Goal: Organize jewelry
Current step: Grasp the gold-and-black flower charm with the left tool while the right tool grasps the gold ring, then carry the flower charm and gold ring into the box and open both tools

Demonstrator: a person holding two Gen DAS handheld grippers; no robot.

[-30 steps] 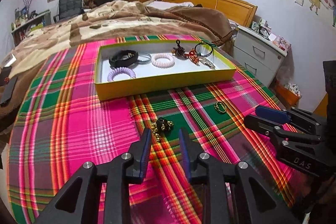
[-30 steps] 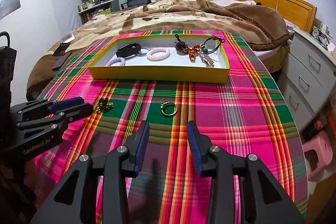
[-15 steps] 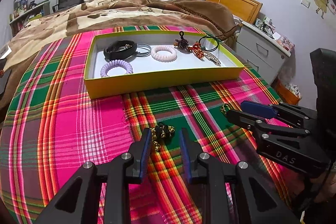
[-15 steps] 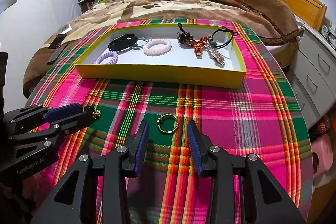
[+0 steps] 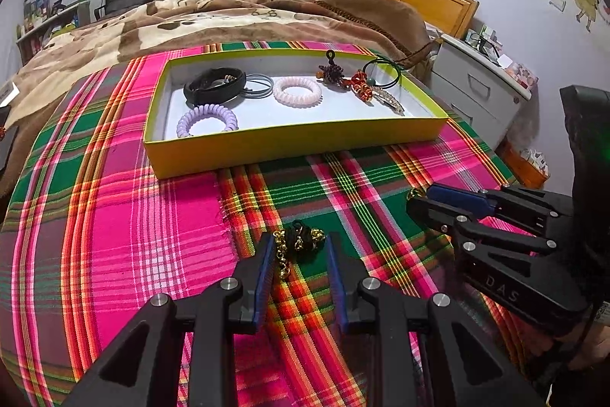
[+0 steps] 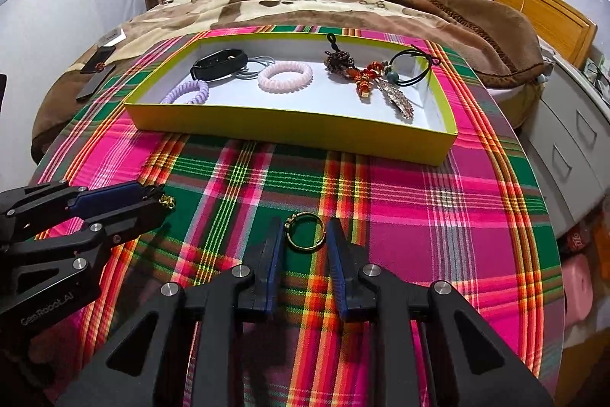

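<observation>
The left hand-held gripper (image 5: 299, 248) is partly open, and the black and gold bracelet (image 5: 299, 242) lies on the table right between its tips. The right hand-held gripper (image 6: 305, 235) is partly open too, with the gold ring (image 6: 305, 230) between its tips. Both look ready to pinch. Go low so the tips touch the plaid cloth (image 6: 400, 208), then close slowly. The ring is thin and may slip. The yellow box (image 6: 289, 130) waits straight ahead.
</observation>
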